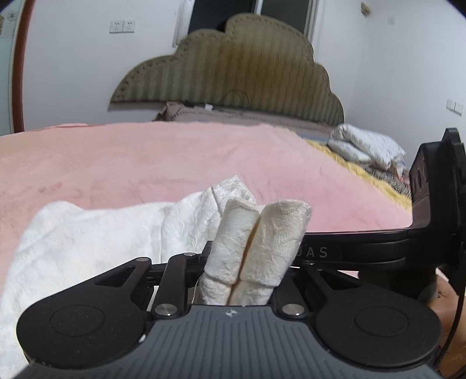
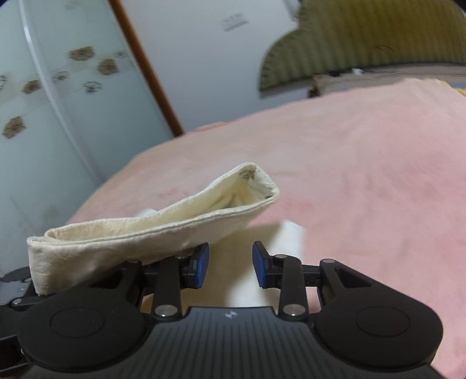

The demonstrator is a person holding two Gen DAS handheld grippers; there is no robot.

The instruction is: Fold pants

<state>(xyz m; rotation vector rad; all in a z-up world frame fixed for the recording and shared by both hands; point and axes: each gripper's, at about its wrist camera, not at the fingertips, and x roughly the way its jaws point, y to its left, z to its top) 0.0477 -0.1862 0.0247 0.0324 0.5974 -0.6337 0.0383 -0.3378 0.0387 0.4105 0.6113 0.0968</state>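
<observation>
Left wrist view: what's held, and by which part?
Left gripper pinches the white pants at the bunched waistband end. Right gripper holds nothing, jaws apart.

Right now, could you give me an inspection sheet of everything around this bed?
Surface: pink fluffy blanket, spread over the bed.
Job's things: cream textured pants, waistband lifted off the blanket.
Clutter: white folded bedding at the far corner.
Grippers: left claw closed, pants fabric bunched over its fingers; right claw open, waistband resting on one finger, nothing between the pads.
Cables: thin black cord at the left view's right edge.
Surroundings: olive scalloped headboard, white wall switches, frosted patterned glass door.
</observation>
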